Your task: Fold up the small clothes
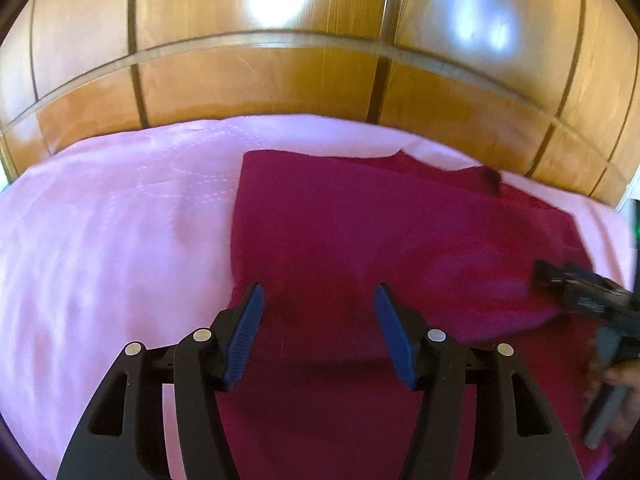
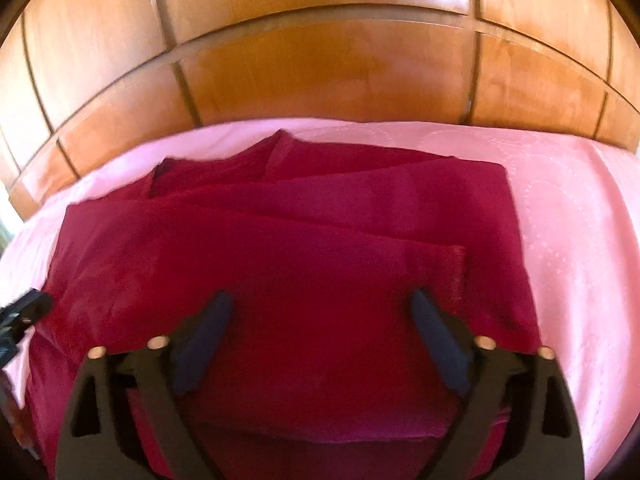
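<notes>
A dark red garment (image 1: 360, 220) lies flat on the pink bedcover (image 1: 120, 220), partly folded, with a sleeve laid across it in the right wrist view (image 2: 320, 208). My left gripper (image 1: 320, 296) is open and empty, hovering over the garment's near left part. My right gripper (image 2: 322, 304) is open and empty above the garment's near middle. The right gripper also shows at the right edge of the left wrist view (image 1: 576, 284), over the garment's right side. The left gripper's tip shows at the left edge of the right wrist view (image 2: 24, 312).
A glossy wooden panelled wardrobe (image 1: 280, 80) rises right behind the bed's far edge, also in the right wrist view (image 2: 320, 68). Pink bedcover (image 2: 568, 220) surrounds the garment on the left, right and far sides.
</notes>
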`<state>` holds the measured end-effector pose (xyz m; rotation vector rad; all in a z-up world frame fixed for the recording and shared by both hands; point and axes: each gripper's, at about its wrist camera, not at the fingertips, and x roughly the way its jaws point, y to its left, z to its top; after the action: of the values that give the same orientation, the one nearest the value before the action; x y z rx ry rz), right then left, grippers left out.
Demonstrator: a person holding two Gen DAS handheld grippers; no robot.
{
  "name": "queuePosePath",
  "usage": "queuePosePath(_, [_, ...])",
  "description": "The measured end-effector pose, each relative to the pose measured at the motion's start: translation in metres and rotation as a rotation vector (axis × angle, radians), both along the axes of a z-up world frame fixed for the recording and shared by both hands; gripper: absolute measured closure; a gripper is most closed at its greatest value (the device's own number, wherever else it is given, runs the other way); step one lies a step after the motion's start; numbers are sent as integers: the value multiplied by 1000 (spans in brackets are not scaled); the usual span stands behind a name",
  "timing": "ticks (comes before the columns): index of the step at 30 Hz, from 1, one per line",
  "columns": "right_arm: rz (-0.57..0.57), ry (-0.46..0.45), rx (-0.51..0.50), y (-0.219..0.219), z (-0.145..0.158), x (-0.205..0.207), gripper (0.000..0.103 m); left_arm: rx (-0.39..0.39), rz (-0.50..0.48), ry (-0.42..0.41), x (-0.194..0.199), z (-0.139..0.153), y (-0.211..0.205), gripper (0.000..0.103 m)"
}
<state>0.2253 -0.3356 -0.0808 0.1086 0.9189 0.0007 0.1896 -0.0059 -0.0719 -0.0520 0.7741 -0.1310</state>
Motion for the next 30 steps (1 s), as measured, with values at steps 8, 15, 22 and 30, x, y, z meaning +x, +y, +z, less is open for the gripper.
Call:
queuePosePath(8, [-20,12,3,7,25,-34,3,-32,12,-63,-71,28,16,33])
queuePosePath(15, [-43,96,108,8,24,-105,2,-72,35,-42,-113,25,33,33])
queuePosePath(22, [-15,108,89,11,17,-174,2,-47,34,-23,-149,12,42,33])
queuePosePath(30, [41,129,76,9,25,-216,2,-20,55,26,-174,-9,57,33])
